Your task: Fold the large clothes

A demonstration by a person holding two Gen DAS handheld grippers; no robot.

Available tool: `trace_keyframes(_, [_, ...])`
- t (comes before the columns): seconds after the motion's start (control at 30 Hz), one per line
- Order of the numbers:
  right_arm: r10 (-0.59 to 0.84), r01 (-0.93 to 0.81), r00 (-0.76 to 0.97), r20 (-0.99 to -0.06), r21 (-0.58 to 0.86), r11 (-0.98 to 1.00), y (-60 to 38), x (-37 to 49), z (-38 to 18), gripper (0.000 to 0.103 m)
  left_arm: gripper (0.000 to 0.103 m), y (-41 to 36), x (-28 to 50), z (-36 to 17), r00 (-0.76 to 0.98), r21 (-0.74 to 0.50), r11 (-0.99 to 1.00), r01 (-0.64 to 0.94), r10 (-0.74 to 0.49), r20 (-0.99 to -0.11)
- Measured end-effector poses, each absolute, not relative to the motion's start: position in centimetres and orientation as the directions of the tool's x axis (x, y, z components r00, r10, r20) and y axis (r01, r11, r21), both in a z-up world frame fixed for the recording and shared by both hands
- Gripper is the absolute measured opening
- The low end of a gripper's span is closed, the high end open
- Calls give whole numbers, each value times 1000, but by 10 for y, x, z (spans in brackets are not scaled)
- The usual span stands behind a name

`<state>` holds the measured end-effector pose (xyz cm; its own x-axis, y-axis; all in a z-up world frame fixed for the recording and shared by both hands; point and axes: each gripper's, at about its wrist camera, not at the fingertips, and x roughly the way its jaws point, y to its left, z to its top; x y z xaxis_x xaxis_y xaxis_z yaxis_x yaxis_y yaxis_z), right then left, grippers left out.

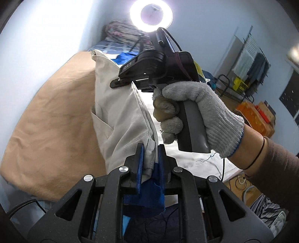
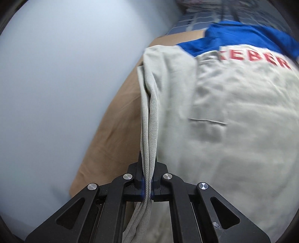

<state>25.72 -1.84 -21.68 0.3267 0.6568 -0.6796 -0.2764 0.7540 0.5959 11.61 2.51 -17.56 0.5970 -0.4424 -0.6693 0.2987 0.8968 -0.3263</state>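
Observation:
A large beige work jacket (image 2: 224, 115) with a blue yoke and red lettering hangs stretched between both grippers above a tan sheet (image 1: 48, 119). My left gripper (image 1: 150, 151) is shut on a beige and blue part of the jacket (image 1: 119, 104). My right gripper (image 2: 148, 164) is shut on a thick beige folded edge of the jacket. In the left wrist view the right gripper's black body (image 1: 158, 69) is seen from the side, held by a gloved hand (image 1: 201, 115); its fingertips are hidden there.
A pale wall (image 2: 65, 84) lies to the left. A ring light (image 1: 151, 15) shines above. A blue checked cover (image 1: 115, 46) and piled cloth lie at the far end of the bed. Boxes (image 1: 256, 115), a rack and hanging clothes (image 1: 250, 61) stand at the right.

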Motion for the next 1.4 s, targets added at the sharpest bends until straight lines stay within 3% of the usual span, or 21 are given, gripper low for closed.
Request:
trace_keyframes(0.23, [686, -126, 386, -616, 702, 701, -90, 253, -237, 3, 13, -10, 108, -176, 559, -278, 880, 385, -462, -688])
trace_keyframes(0.47, [660, 4, 368, -655, 711, 703, -118, 263, -286, 3, 13, -5, 100, -178, 475, -375, 823, 427, -557, -681])
trace_keyframes(0.57, [630, -30, 374, -680, 670, 741, -109, 265, -279, 3, 13, 19, 102, -175, 476, -448, 805, 389, -592, -651])
trace_keyframes(0.77, [558, -125, 388, -733, 559, 820, -105, 261, -237, 7, 13, 48, 110, -173, 549, -469, 838, 280, -541, -638])
trace_keyframes(1.1, [544, -279, 545, -638, 474, 835, -119, 307, -165, 7, 13, 11, 123, -190, 508, -413, 852, 323, -524, -683])
trace_keyframes(1.4, [580, -394, 519, -628, 427, 814, -51, 396, -183, 7, 13, -2, 142, -218, 450, -423, 849, 316, -527, -721])
